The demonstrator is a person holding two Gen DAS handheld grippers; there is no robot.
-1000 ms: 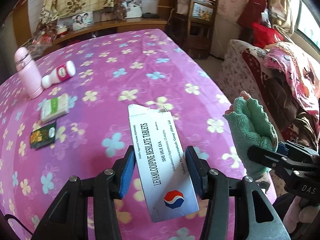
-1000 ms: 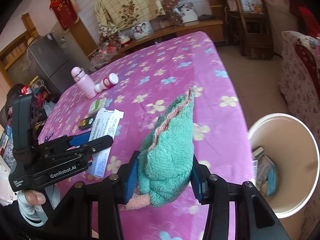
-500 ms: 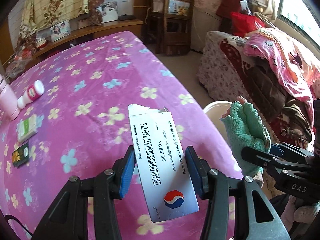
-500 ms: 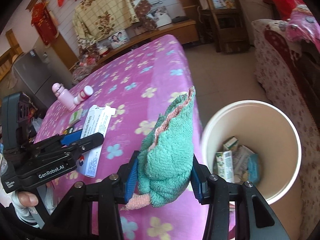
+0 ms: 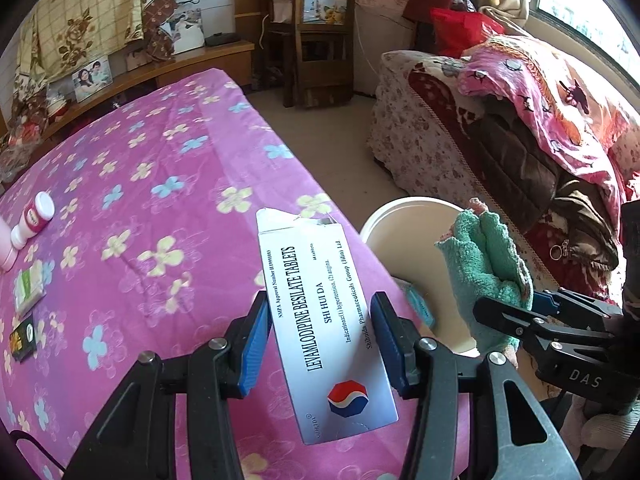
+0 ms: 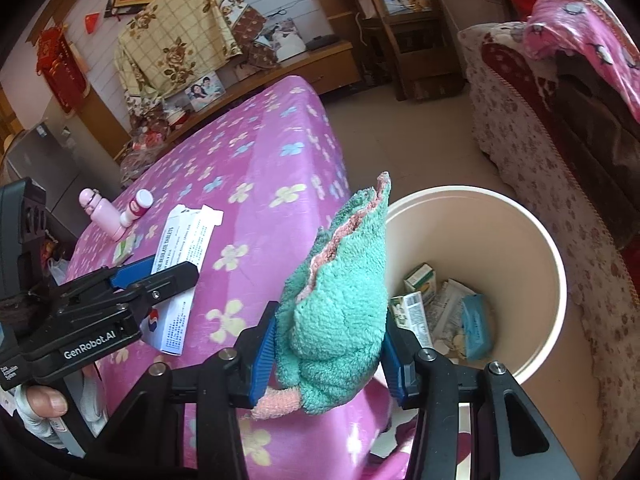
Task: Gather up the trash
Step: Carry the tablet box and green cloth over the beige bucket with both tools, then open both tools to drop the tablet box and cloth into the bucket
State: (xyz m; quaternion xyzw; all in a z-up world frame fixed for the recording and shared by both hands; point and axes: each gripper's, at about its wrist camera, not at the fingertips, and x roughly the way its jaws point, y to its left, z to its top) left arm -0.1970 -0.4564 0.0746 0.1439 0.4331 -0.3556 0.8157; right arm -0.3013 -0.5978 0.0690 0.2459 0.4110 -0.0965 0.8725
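1. Beside the table's edge, at about 3 o'clock from the left gripper [image 5: 320, 340], stands the bin [image 6: 536, 240], open-mouthed on the floor with cartons and wrappers already at its bottom.
2. Left gripper is clamped on a tablet box [image 5: 324, 320], both blue pads pressed to its long sides; the box's long axis runs straight ahead toward 12 o'clock, torn flap at the far end, and it hangs over the pink cloth [image 5: 140, 184], not yet over the bin.
3. Right gripper [image 6: 330, 344] is closed tight on a green towel [image 6: 340, 292], which bulges up between the jaws, its pink edge pointing to 12 o'clock.
4. From the right wrist view the bin mouth sits at 2 o'clock, just beside the towel, so the right hand looks the nearer of the two.
5. My read: the box needs a swing rightward past the table edge before those jaws let go; release early and it lands on the cloth.
6. Left on the table at 9 o'clock: pink bottle [image 5: 6, 248], small white bottle [image 5: 34, 216], two packets [image 5: 28, 288].
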